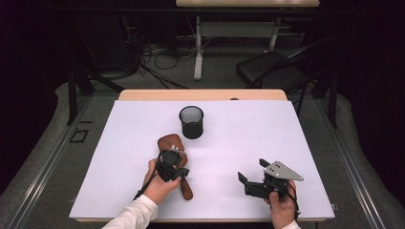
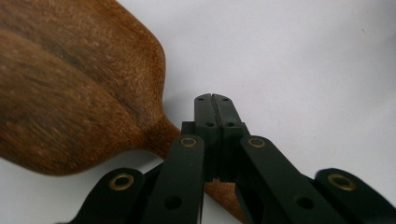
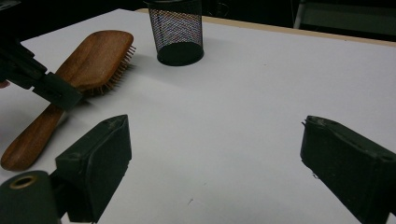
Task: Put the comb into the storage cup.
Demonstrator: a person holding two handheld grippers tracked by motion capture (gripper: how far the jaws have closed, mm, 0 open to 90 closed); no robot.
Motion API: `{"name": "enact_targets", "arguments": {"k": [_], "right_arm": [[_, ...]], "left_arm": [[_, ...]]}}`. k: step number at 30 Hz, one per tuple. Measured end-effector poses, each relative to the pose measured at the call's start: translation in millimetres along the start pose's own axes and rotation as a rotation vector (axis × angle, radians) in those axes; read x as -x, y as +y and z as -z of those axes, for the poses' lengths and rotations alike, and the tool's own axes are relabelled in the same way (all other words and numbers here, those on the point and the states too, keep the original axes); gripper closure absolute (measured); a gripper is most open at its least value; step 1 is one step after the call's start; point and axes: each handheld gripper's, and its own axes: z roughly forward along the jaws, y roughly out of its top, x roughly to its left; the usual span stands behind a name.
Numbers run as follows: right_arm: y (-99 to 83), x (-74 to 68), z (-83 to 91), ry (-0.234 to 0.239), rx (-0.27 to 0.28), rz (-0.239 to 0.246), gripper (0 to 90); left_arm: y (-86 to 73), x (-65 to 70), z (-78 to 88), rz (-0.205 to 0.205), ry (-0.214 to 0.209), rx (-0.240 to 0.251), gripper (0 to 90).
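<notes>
Wooden hairbrush (image 1: 173, 149): lay bristles-down on the white table cover (image 1: 239, 143), left of centre, handle toward the person, just near of the black mesh cup (image 1: 191, 122). Left gripper (image 2: 215, 103): jaws pressed together, empty, poised over the brush's neck. Right gripper (image 3: 212, 158): jaws spread wide, empty, well apart from the brush, at the near right.

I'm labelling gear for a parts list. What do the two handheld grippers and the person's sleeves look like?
Both are black. The left gripper has brass-ringed pivots on its arms and trails a black cable. The right gripper carries a grey three-cornered plate with small holes. The sleeve is white.
</notes>
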Motion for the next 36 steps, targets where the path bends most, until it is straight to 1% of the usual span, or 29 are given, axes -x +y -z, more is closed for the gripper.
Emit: {"name": "enact_targets", "arguments": {"k": [2, 7, 11, 12, 13, 16, 18, 19, 22, 23, 27, 28, 31, 32, 36], "right_arm": [[0.0, 0.1, 0.0, 0.000, -0.003, 0.000, 8.6], [-0.2, 0.0, -0.3, 0.001, 0.000, -0.002, 8.6], [-0.6, 0.1, -0.8, 0.001, -0.002, -0.004, 8.7], [-0.7, 0.1, -0.8, 0.001, -0.003, -0.004, 8.7], [-0.7, 0.1, -0.8, 0.002, -0.002, -0.003, 8.7], [-0.7, 0.2, -0.9, 0.002, -0.002, -0.004, 8.8], [-0.8, 0.0, -1.0, 0.003, -0.005, -0.006, 9.1], [-0.8, 0.0, -1.0, 0.003, -0.005, -0.006, 9.1], [-0.8, 0.2, -0.8, 0.002, -0.004, -0.004, 9.5], [-0.8, 0.2, -0.8, 0.002, -0.004, -0.004, 9.5], [-0.7, 0.3, -0.7, 0.003, -0.005, -0.003, 9.8], [-0.6, 0.2, -0.7, 0.004, -0.002, -0.004, 9.9], [-0.7, 0.2, -0.7, 0.005, -0.001, -0.004, 10.1], [-0.7, 0.1, -0.6, 0.005, -0.002, -0.005, 10.1], [-0.4, -0.3, -0.6, 0.006, 0.002, -0.008, 10.5]], "left_arm": [[-3.1, -0.6, 1.5, 0.003, -0.005, 0.003, 90.0], [-12.8, -3.2, 4.0, 0.027, -0.049, 0.010, 90.0], [-19.6, -2.1, 5.9, 0.023, -0.047, 0.019, 90.0], [-23.7, -1.5, 6.8, 0.021, -0.049, 0.020, 90.0], [-23.7, -1.5, 6.8, 0.021, -0.049, 0.020, 90.0], [-30.4, -0.7, 8.7, 0.016, -0.041, 0.022, 90.0], [-35.5, -1.8, 11.4, 0.009, -0.028, 0.022, 90.0], [-35.5, -1.8, 11.4, 0.009, -0.028, 0.022, 90.0], [-43.5, -5.9, 15.5, 0.019, -0.029, 0.029, 90.0], [-43.5, -5.9, 15.5, 0.019, -0.029, 0.029, 90.0], [-49.3, -10.5, 20.4, 0.023, -0.009, 0.038, 90.0], [-52.4, -13.4, 23.2, 0.025, -0.004, 0.042, 90.0], [-55.4, -16.9, 26.0, 0.025, 0.002, 0.043, 90.0], [-57.1, -18.4, 27.0, 0.037, 0.004, 0.050, 90.0], [-60.9, -25.4, 30.9, 0.051, 0.015, 0.052, 90.0]]}}
